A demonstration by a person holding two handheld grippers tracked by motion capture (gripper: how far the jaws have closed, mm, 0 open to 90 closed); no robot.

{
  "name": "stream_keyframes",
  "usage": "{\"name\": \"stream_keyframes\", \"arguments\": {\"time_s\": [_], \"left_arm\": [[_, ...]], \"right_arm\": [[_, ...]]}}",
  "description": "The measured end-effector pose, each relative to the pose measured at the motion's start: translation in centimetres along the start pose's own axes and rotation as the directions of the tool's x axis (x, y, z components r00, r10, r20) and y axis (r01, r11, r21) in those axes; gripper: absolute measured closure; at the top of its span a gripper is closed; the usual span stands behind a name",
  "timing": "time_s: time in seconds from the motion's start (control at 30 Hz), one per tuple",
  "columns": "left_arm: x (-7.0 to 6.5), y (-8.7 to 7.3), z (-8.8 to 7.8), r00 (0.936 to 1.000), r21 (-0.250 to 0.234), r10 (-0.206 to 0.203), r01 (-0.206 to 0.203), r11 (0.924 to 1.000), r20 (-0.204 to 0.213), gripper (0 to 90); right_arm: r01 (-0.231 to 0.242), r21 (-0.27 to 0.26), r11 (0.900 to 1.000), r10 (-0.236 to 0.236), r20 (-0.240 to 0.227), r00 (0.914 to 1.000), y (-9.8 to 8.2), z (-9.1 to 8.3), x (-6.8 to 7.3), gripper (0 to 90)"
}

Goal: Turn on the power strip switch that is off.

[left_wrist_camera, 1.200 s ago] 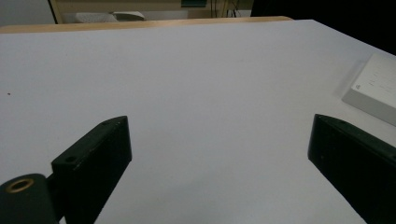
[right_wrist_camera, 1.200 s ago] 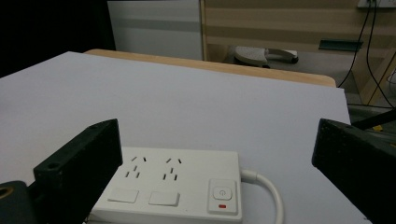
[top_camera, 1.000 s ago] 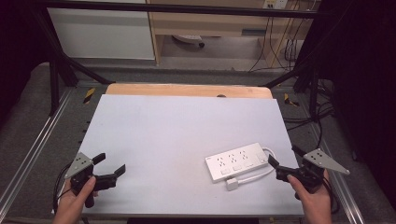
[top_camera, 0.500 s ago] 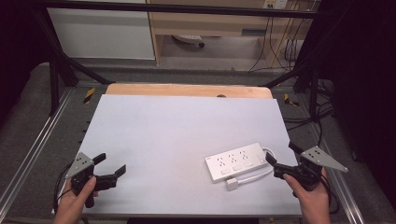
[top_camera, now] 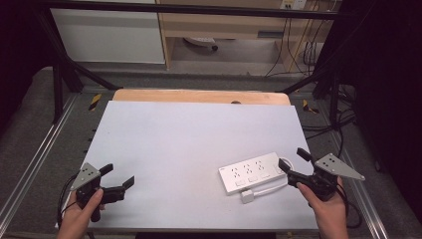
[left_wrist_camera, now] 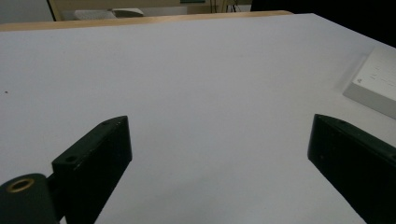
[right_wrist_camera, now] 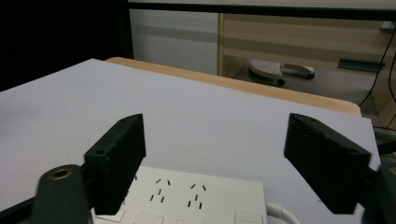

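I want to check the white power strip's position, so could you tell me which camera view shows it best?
The high view: the whole power strip lies on the white table, with its cord, just ahead of the right gripper. The right gripper view shows its near sockets between open jaws; the left gripper view shows one corner at the right edge.

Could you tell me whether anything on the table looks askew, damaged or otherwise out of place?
Nothing looks damaged or spilled. The white plastic power strip lies flat but at an angle to the pale grey table edges, near the right gripper, with its short white cable and plug curled beside it, not plugged in.
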State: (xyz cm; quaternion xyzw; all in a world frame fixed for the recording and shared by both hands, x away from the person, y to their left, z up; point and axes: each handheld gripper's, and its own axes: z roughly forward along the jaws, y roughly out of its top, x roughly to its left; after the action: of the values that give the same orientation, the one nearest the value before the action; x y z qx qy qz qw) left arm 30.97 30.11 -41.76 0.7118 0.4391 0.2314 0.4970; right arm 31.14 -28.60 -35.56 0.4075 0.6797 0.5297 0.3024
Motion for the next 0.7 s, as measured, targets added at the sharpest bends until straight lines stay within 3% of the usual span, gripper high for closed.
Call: {"name": "stream_keyframes", "arguments": {"time_s": [0.43, 0.7], "left_arm": [[-0.2, -0.1, 0.1, 0.9999, 0.009, 0.016, -0.016, 0.9998, -0.006, 6.3], [-0.2, -0.1, 0.1, 0.9996, 0.014, 0.024, -0.024, 0.9996, -0.01, 6.3]], "right_arm": [[0.03, 0.054, 0.998, -0.03, 0.001, 0.9995, 0.2, 1.8, 0.1, 45.9], [0.057, 0.077, 0.995, -0.054, -0.032, 0.998, -0.1, 3.0, 0.5, 58.0]]}}
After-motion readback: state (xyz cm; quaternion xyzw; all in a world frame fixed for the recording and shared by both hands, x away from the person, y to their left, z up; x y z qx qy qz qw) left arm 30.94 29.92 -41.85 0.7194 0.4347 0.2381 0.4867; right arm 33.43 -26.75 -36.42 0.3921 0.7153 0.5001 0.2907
